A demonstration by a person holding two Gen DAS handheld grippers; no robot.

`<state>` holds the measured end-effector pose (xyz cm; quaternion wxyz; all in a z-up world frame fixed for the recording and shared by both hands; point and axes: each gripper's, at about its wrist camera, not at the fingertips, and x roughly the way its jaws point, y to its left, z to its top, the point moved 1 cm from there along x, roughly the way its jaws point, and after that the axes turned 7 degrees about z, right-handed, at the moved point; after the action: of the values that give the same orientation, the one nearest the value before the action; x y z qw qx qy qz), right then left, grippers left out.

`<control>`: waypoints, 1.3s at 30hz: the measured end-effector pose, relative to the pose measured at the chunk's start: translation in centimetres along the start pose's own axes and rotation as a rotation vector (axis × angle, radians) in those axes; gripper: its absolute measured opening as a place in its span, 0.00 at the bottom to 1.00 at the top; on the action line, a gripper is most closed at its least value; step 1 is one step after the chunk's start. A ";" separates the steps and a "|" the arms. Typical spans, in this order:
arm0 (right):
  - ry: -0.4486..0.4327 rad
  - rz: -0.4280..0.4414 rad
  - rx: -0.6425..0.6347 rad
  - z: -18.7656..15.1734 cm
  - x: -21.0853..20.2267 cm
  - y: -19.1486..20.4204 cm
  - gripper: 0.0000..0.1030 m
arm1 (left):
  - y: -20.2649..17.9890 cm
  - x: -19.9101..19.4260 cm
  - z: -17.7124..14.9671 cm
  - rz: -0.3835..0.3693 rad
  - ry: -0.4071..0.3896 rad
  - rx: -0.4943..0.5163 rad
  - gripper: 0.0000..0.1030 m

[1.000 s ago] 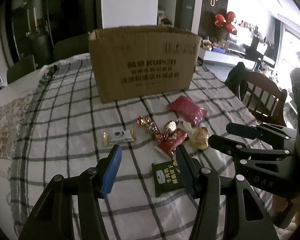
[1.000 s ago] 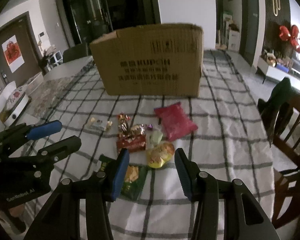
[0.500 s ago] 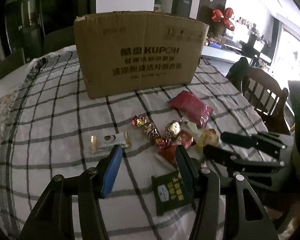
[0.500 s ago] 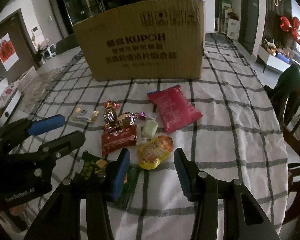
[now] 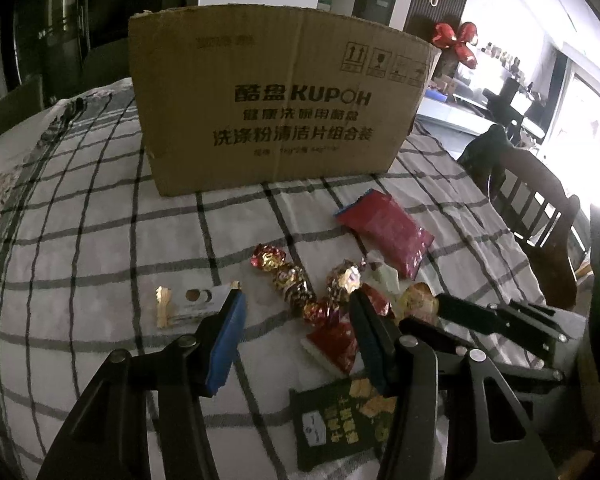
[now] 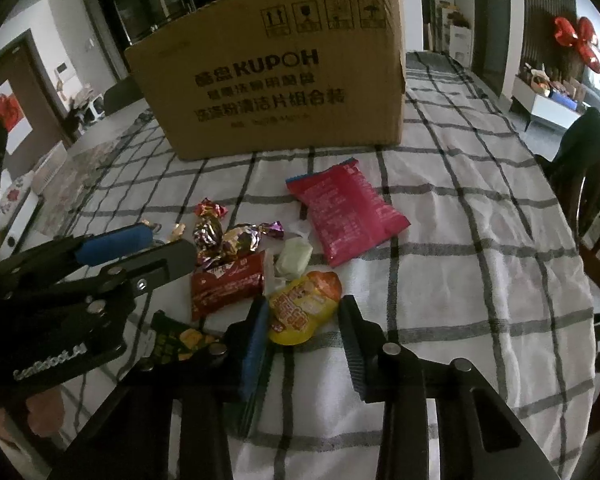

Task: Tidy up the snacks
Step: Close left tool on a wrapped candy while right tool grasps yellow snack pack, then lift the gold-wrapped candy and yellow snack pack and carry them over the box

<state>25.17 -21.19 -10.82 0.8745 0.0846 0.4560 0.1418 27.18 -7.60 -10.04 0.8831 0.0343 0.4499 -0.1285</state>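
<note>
Both my grippers have pushed forward over the last second, and the brown corrugated cardboard box [image 6: 276, 68] now looms larger behind the snack pile. My right gripper [image 6: 304, 320] hangs spread wide, gripping nothing, its jaws straddling the glossy yellow-and-orange pouch [image 6: 302, 306] on the black-and-white checked tablecloth [image 6: 480, 280]. My left gripper [image 5: 296, 316] is released too, empty, with its fingers framing the crinkly gold-and-red foil candies [image 5: 296, 280] and the flat red wrapper [image 5: 336, 340]. So this looks like the approach for a first pick: I judge the next move is to drop the right jaws around that pouch and pinch it at its puffy middle, since slick film can slide. Beyond lie a puffy crimson crisp bag [image 6: 346, 212], a pale green soft sweet [image 6: 296, 256] and a dark green flat packet [image 5: 340, 420], all loose on the cloth in front of the box.
</note>
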 end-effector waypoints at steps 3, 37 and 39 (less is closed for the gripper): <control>-0.008 0.013 0.014 0.0 0.0 -0.2 0.24 | -0.2 0.6 0.3 0.006 0.005 -0.001 0.47; -0.034 0.054 0.074 1.9 1.4 -1.2 0.26 | 0.9 2.6 1.0 -0.004 0.036 -0.057 0.19; -0.042 0.045 0.068 1.8 1.4 -1.2 0.21 | 0.9 2.5 1.0 -0.003 0.034 -0.057 0.19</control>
<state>27.63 -21.91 -11.15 0.8772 0.1273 0.4400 0.1441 29.59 -7.36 -11.54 0.8757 0.0104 0.4685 -0.1164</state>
